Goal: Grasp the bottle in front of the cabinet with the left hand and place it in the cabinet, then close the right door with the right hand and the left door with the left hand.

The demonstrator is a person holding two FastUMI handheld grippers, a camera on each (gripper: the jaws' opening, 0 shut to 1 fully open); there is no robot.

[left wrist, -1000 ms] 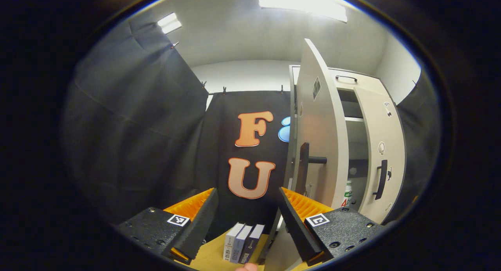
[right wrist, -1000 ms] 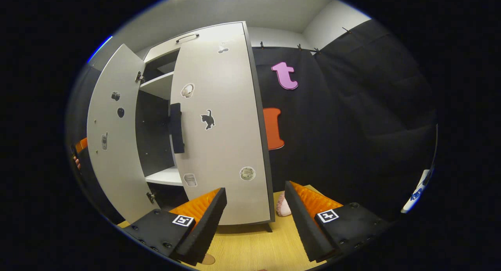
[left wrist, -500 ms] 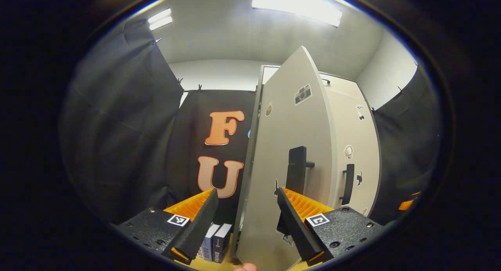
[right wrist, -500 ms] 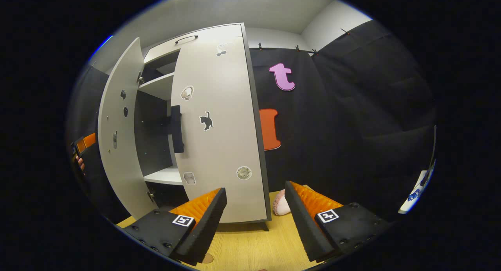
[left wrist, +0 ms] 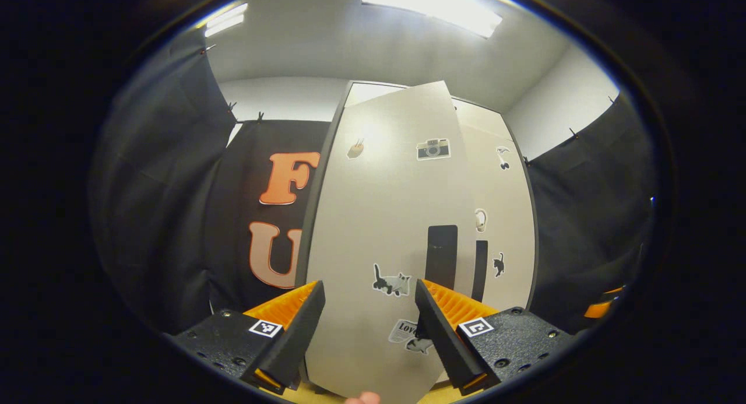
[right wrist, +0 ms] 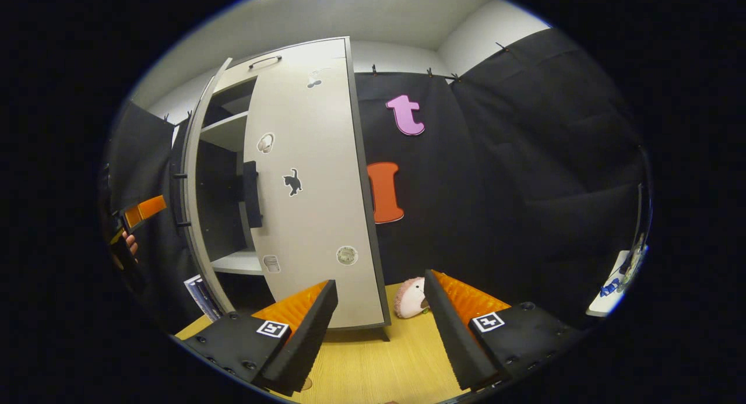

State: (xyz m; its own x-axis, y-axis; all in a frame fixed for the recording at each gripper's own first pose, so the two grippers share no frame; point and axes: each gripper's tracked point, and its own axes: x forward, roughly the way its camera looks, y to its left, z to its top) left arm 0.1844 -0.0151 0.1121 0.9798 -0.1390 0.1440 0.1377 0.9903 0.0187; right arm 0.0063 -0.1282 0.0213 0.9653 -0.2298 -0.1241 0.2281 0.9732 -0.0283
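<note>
The pale cabinet's left door (left wrist: 384, 217) fills the space just ahead of my left gripper (left wrist: 368, 287), which is open with the door's sticker-covered face behind its fingers. Its dark handle (left wrist: 441, 255) stands just right of centre. The right door (left wrist: 504, 217) lies flat against the cabinet front. In the right gripper view the left door (right wrist: 195, 206) appears edge-on, still ajar, with shelves (right wrist: 233, 130) showing in the gap. The right door (right wrist: 303, 176) is shut there. My right gripper (right wrist: 382, 281) hangs open over the wooden table (right wrist: 379, 363). The doors hide the bottle.
A pink plush toy (right wrist: 411, 297) lies on the table right of the cabinet's foot. Several books (right wrist: 201, 296) stand left of the cabinet. The left gripper (right wrist: 143, 211) and the hand holding it appear at the far left, behind the left door.
The left door has swung from wide open to nearly shut, my left gripper following it round. The bottle inside has gone out of sight. The right gripper has barely shifted.
</note>
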